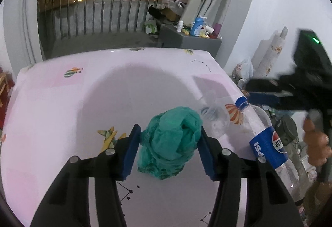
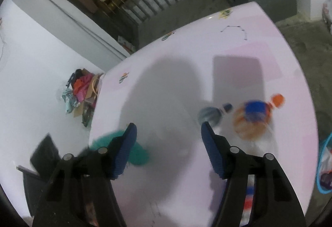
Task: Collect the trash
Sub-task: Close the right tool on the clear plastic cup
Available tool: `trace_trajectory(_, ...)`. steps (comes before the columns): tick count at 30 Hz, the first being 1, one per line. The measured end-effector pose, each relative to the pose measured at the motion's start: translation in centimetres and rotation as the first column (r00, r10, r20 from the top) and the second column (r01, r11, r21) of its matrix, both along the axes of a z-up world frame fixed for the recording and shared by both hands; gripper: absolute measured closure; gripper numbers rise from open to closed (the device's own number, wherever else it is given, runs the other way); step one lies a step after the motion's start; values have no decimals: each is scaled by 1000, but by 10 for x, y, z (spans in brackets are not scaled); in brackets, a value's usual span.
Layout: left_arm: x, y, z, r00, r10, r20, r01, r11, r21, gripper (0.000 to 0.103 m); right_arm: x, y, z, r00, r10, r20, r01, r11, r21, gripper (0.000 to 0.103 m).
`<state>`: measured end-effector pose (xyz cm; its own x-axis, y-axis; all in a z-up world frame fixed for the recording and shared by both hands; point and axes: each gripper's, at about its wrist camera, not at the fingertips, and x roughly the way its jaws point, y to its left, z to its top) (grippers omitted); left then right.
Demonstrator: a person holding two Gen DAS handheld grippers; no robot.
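Left tongs bracketing the first piece of trash

My left gripper (image 1: 168, 151) stands wide open around the crumpled thin green plastic bag (image 1: 171, 142) on the pink printed tablecloth (image 1: 62, 113), gripping nothing yet. My right gripper (image 2: 169, 150) hangs open and empty. Right of the bag lie a clear crushed plastic cup (image 1: 215, 119) and a blue-labelled Pepsi bottle (image 1: 267, 144); all seem uncollected.

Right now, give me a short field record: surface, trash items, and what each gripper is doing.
surface: pink patterned tablecloth
trash 1: crumpled green plastic bag, between the left gripper fingers
trash 2: clear Pepsi bottle with blue cap, at the table's right edge
trash 3: clear crushed plastic cup, beside the bag
left gripper: open, straddling the bag
right gripper: open, empty, view blurred
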<state>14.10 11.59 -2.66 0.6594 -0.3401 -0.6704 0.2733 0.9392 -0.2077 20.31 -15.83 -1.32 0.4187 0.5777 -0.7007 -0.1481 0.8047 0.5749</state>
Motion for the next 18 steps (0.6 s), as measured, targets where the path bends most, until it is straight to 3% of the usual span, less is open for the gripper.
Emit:
trace_trajectory(8, -5, 7, -1, 1000, -14, 8, 14, 999, -39, 51, 42, 39, -22, 997, 25, -70, -36, 985, -168, 59)
trace_trajectory(14, -7, 17, -1, 999, -34, 6, 35, 997, -74, 51, 14, 33, -26, 994, 38, -106, -56, 982, -180, 70)
trace_trajectory(18, -8, 24, 0, 999, -44, 7, 44, 995, -84, 51, -10, 27, -24, 992, 49, -115, -71, 978, -196, 87)
